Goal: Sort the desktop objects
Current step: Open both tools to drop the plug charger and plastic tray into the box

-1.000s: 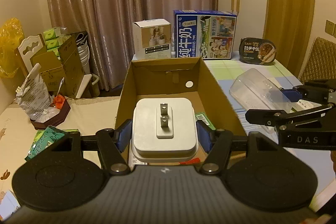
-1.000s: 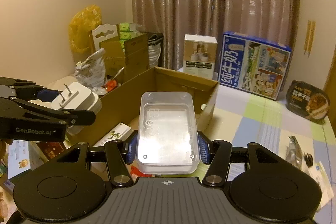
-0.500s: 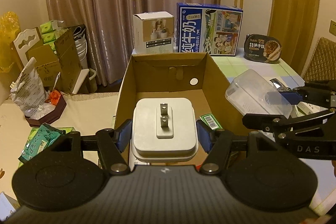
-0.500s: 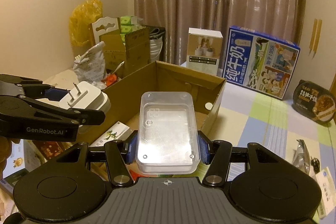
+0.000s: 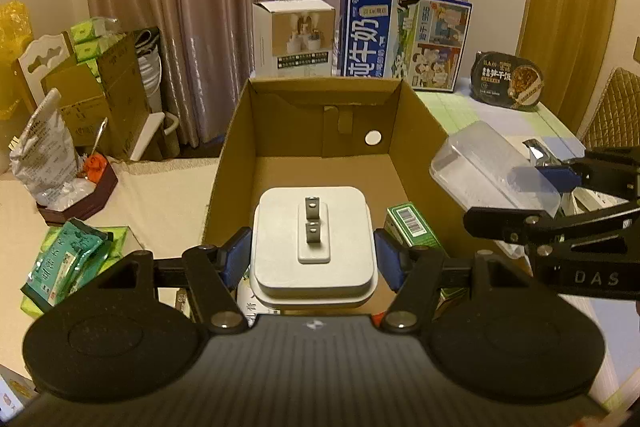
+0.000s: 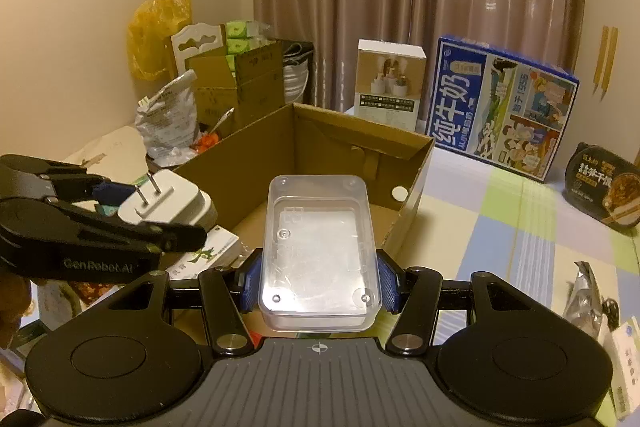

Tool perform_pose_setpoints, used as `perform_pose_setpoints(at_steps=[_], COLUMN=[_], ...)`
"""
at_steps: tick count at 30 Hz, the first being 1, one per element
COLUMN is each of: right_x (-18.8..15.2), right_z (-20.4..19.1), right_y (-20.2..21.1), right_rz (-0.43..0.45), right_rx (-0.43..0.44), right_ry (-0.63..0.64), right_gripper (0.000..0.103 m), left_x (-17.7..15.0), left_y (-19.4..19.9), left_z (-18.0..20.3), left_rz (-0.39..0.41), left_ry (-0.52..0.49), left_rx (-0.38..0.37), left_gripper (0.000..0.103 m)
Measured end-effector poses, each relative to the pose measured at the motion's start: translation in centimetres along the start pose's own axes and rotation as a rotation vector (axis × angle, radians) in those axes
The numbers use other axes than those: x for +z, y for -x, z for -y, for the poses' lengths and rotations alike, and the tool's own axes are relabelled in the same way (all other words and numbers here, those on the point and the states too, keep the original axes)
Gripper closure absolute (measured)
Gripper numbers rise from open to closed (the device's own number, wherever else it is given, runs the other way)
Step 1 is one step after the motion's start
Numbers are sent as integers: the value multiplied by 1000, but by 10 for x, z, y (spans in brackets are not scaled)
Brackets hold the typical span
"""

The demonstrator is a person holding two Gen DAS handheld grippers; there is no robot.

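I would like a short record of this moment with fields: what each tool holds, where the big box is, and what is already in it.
left tool: shut on white plug adapter, prongs facing the camera
right tool: shut on clear plastic box
cardboard box: open, in front of both tools
inside the box: green carton with a barcode, some printed packets
behind the box: white carton, blue milk carton

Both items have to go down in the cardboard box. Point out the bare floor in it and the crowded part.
The cardboard box has bare floor along its far wall, below the round hole. The near end is crowded: a green carton by the right wall and a printed packet at the left. On the table, the checked cloth right of the box lies bare.
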State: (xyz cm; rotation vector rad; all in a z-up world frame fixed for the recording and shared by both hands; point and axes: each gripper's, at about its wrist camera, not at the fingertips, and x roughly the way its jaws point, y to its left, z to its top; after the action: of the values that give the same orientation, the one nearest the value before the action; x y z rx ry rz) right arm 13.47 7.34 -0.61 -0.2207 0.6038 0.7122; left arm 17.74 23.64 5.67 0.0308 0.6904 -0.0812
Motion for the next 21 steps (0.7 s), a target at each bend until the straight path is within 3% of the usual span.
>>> perform_pose_setpoints(at_steps=[21], right_x=[4], right_z=[-9], right_y=[-13], right_rz=[-21], right_rx=[31], right_ry=[-1], right_gripper=[50], left_x=[-4], left_y=[10], left_z=[-13], left_rz=[24], left_ry=[10], left_rx=[42], left_gripper=[39])
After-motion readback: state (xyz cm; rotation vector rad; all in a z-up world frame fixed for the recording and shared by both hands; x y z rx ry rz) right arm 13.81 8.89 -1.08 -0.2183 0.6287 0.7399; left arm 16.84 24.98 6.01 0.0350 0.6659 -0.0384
